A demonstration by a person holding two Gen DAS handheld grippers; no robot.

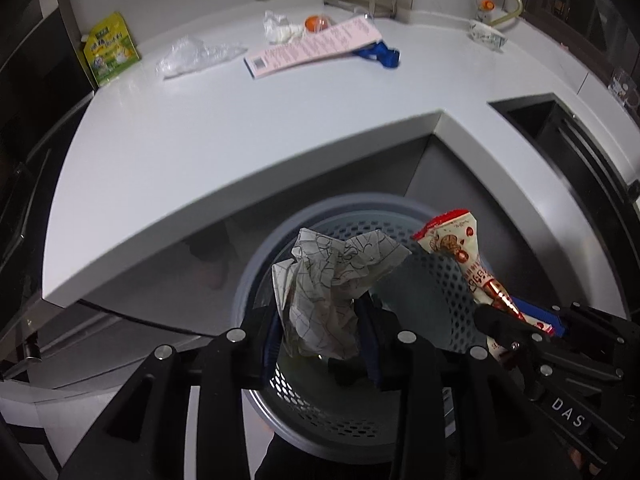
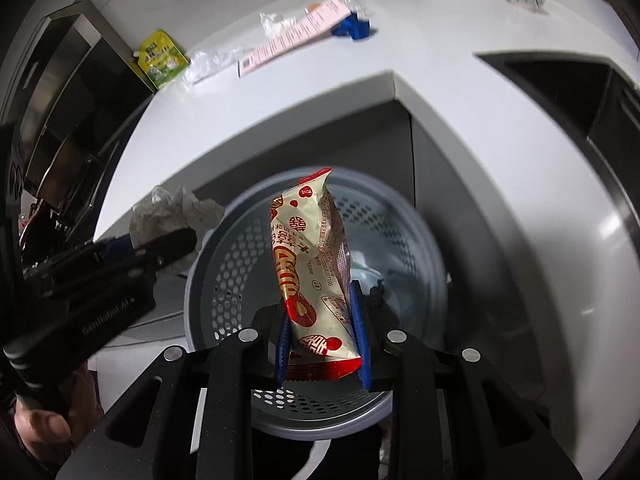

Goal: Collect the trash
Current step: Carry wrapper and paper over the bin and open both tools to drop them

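A grey perforated waste bin [image 1: 436, 288] stands on the floor below the corner of the white counter. My left gripper [image 1: 322, 320] hangs over the bin's near-left rim, its blue pads shut on a crumpled white printed paper [image 1: 332, 276]. In the right wrist view my right gripper [image 2: 320, 308] is over the bin [image 2: 236, 264], shut on the lower end of a cream and red snack wrapper [image 2: 312, 264] that stands up between the pads. The left wrist view shows that wrapper [image 1: 452, 240] at the bin's right side. The left gripper [image 2: 160, 248] with its paper [image 2: 172, 212] appears at left.
On the white counter [image 1: 200, 132] lie a green pouch [image 1: 110, 50], clear plastic film [image 1: 196, 56], a pink printed sheet [image 1: 316, 46], a blue item [image 1: 380, 54], a white wad [image 1: 280, 28] and a small wrapper [image 1: 488, 34]. A dark sink [image 1: 560, 128] is at right. A person's hand [image 2: 40, 420] grips the left handle.
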